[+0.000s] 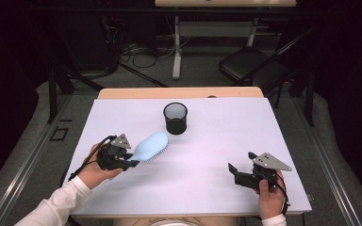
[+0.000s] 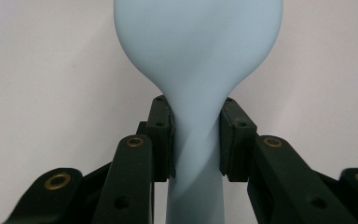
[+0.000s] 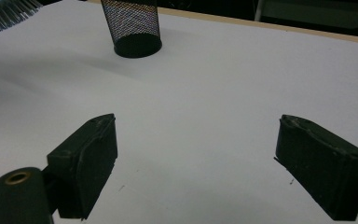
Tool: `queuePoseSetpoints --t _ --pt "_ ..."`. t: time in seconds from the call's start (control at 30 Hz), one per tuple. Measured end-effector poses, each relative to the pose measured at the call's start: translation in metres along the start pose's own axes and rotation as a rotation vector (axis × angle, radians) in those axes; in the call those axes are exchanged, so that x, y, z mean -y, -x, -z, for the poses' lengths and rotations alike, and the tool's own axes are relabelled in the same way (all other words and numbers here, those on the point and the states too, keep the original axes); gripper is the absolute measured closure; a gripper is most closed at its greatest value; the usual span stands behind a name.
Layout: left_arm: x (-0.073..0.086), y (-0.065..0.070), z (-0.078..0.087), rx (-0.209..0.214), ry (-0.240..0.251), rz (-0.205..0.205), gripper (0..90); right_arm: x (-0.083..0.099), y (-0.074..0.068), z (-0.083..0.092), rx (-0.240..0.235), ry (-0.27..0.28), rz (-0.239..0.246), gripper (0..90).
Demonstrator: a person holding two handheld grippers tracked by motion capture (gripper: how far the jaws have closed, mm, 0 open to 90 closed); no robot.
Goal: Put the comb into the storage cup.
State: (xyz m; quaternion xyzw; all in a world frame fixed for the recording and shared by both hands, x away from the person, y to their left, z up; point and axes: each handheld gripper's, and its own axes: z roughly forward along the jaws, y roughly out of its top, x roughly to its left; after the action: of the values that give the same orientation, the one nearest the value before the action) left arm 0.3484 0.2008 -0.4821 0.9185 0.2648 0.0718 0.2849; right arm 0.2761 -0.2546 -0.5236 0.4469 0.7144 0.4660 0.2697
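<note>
The left gripper (image 2: 196,140) is clamped on the thin handle of a light blue hairbrush (image 1: 150,147) — both pads (image 2: 161,135) are pressed flat against the handle just below where it widens into the head. In the high view the brush is held near the left edge of the worktop (image 1: 217,141), a little above the white top, with its head pointed toward the black mesh cup (image 1: 175,117). The bristles are turned to the side, toward the near edge.

The cup is stood upright near the far edge, about in the middle, well apart from the brush.

The right gripper (image 1: 242,172) is kept near the near right corner with its jaws wide apart and nothing between them.

The step in hand is judged to be the carry of the brush to the cup. To do it well, the squeeze should be kept firm so the smooth handle is not let slip. The brush should be lifted above the rim before it is tipped — and the cup, being light, could be knocked over if bumped from the side.
</note>
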Motion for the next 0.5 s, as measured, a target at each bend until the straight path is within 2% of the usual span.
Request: queuePoseSetpoints --t 0.5 --pt "-0.014 -0.002 0.015 -0.036 0.061 0.006 69.8 0.000 0.000 0.000 0.000 -0.001 -0.004 12.3"
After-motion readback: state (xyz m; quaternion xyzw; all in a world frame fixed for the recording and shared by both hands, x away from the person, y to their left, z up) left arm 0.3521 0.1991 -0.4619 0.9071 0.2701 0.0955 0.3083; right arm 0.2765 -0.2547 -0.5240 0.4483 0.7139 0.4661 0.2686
